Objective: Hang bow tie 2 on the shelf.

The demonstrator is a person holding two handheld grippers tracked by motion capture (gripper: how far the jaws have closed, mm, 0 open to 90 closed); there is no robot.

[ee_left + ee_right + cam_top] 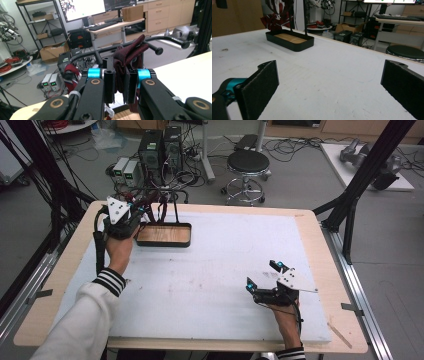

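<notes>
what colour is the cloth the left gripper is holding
Dark maroon cloth; clearest in the left gripper view.

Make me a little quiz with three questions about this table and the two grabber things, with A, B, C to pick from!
1. Where does the black tray with the wooden bottom sit?
A. at the far left of the white table top
B. by the right gripper
C. on the floor

2. What colour is the cloth that the left gripper holds?
A. yellow
B. dark red
C. blue

3. How do the fingers of the right gripper stand?
A. closed on the cloth
B. closed on nothing
C. wide apart with nothing between them

Answers:
1. A, since the high view shows the tray at the far left of the white table top, beside the left gripper.
2. B, since the left gripper view shows dark red cloth pinched between its fingers.
3. C, since the right gripper view shows bare table between its two fingers.
</notes>
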